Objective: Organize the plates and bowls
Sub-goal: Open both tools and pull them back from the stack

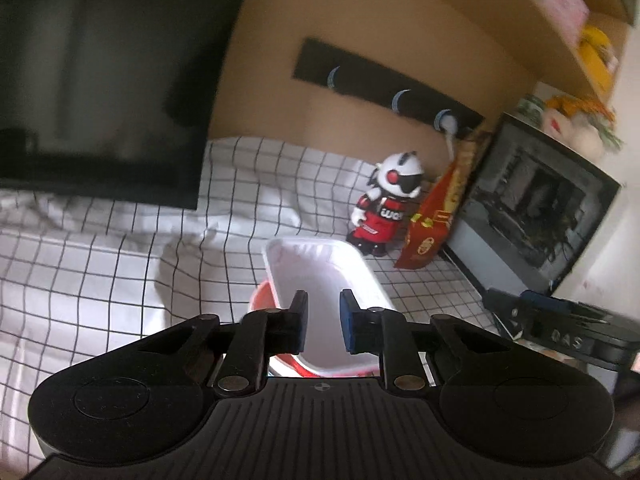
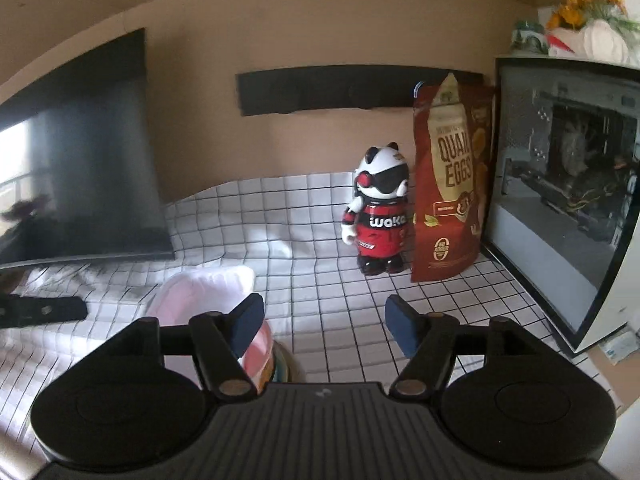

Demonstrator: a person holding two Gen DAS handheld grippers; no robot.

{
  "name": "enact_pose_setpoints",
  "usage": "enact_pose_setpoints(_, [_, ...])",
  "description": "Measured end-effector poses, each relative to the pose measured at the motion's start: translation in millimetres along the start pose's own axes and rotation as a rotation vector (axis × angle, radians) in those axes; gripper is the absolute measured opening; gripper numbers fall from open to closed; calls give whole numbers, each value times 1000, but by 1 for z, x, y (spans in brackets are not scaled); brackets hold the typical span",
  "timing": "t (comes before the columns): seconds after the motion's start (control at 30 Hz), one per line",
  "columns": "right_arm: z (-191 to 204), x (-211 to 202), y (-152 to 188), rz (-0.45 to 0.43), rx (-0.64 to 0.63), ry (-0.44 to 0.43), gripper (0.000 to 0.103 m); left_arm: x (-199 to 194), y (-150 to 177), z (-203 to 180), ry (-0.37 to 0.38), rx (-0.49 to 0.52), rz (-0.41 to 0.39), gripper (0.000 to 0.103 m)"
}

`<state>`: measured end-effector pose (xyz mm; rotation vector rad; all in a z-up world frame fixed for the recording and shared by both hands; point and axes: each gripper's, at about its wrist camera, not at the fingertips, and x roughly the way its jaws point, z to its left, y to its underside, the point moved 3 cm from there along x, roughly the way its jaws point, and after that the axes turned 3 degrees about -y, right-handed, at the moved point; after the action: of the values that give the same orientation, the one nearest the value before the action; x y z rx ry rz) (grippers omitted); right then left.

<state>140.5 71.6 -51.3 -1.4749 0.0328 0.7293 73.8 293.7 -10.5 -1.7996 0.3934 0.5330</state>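
A white rectangular plate with a red rim [image 1: 320, 276] lies on top of a red bowl [image 1: 260, 298] on the checked cloth. My left gripper [image 1: 323, 322] hovers just above the plate's near end, jaws slightly apart with nothing between them. In the right wrist view the same white plate [image 2: 200, 292] sits on the stacked dishes [image 2: 268, 356] at lower left, partly hidden by my left finger. My right gripper [image 2: 324, 326] is open and empty, beside the stack to its right. The left gripper's tip [image 2: 44, 310] shows at the far left.
A checked tablecloth [image 2: 320, 272] covers the table. A black monitor [image 2: 80, 168] stands at the left. A panda figurine [image 2: 378, 216], a quail eggs bag [image 2: 450, 184] and a glass-sided computer case [image 2: 568, 200] stand at the right. The other gripper [image 1: 568, 328] shows at the right.
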Motion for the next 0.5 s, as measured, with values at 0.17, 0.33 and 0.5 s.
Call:
enact_pose_setpoints(0.17, [10, -27, 12, 175, -75, -156, 68, -18, 28, -39, -153, 77, 35, 17])
enact_pose_setpoints(0.33, [-4, -41, 33, 287, -57, -249, 68, -33, 60, -61, -229, -18, 155, 17])
enact_pose_setpoints(0.5, [-16, -55, 53, 396, 65, -329, 68, -52, 92, -84, -165, -15, 244, 17])
